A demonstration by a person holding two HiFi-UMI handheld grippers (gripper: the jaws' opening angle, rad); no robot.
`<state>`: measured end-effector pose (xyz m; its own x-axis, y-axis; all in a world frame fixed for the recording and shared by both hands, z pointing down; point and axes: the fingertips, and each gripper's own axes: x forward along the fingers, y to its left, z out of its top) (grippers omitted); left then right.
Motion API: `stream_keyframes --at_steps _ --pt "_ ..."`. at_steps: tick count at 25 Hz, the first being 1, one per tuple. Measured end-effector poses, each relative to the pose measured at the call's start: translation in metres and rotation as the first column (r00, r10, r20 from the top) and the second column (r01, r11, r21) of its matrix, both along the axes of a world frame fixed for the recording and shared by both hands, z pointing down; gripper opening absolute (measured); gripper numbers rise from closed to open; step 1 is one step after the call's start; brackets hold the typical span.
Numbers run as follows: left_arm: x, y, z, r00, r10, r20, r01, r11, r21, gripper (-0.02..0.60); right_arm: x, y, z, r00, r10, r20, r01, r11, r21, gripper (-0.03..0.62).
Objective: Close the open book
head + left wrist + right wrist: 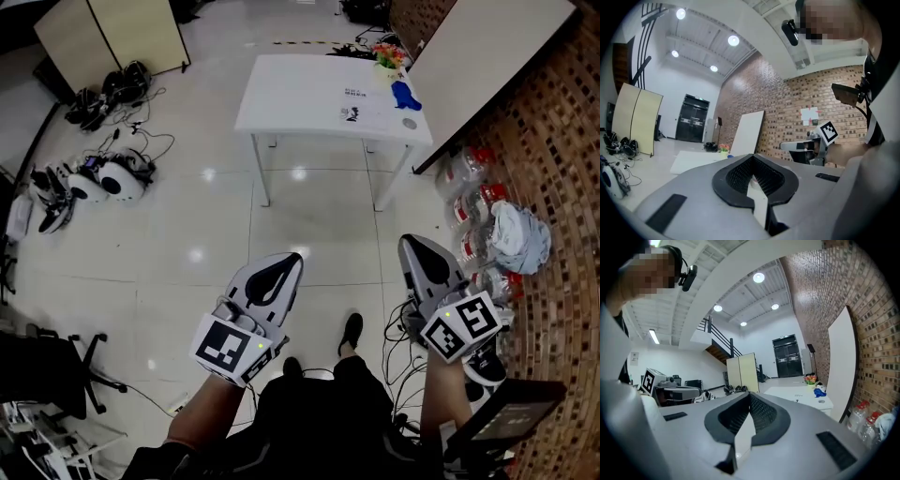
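The white rectangular counter (pixel 291 94) stands well apart from the person, across a stretch of glossy pale floor (pixel 187 234); on its top, toward the right end, lies a flat white thing with small dark print (pixel 353 103), which I judge to be the book of the task. It is too small in the head view to tell if its pages lie open or if the cover is already shut, so how far the task is cannot be settled. The scene fits a person who comes toward an open book, and it fits equally a person who has the closed book behind the work. Near it on the counter are a small pot of coloured flowers (pixel 388 56) and a blue object (pixel 405 96).

The left gripper (pixel 289 262) is held out in front of the body, about level, its tip pointing toward the counter; its jaws are pressed together and nothing is between them. The right gripper (pixel 412 248) is beside it, apart from it, pointing the same way and a little downward; its jaws are also pressed together and hold nothing. Neither gripper is near the book.
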<state>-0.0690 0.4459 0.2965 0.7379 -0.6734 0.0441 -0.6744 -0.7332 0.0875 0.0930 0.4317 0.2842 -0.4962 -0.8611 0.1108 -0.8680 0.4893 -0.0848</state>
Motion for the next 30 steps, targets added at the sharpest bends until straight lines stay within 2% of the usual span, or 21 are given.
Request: stream_keyframes --at_steps 4,14,21,30 --pt "-0.01 0.041 -0.003 1.0 -0.01 -0.003 0.01 1.0 -0.021 -0.002 -0.001 0.048 -0.007 1.0 0.021 0.007 -0.021 1.0 0.002 0.002" --pt "0.063 0.109 -0.025 1.0 0.021 0.009 -0.021 1.0 0.022 -0.002 0.059 0.126 -0.019 1.0 0.025 -0.005 -0.025 0.999 0.028 0.002" --pt "0.116 0.14 -0.03 0.999 0.041 0.018 -0.041 0.999 0.026 -0.002 0.097 0.154 -0.025 1.0 0.007 0.003 -0.007 0.999 0.046 0.002" --pt "0.129 0.149 -0.03 0.999 0.023 0.025 -0.024 0.999 0.029 -0.002 0.113 0.162 -0.031 1.0 0.002 0.013 -0.003 0.998 0.061 0.002"
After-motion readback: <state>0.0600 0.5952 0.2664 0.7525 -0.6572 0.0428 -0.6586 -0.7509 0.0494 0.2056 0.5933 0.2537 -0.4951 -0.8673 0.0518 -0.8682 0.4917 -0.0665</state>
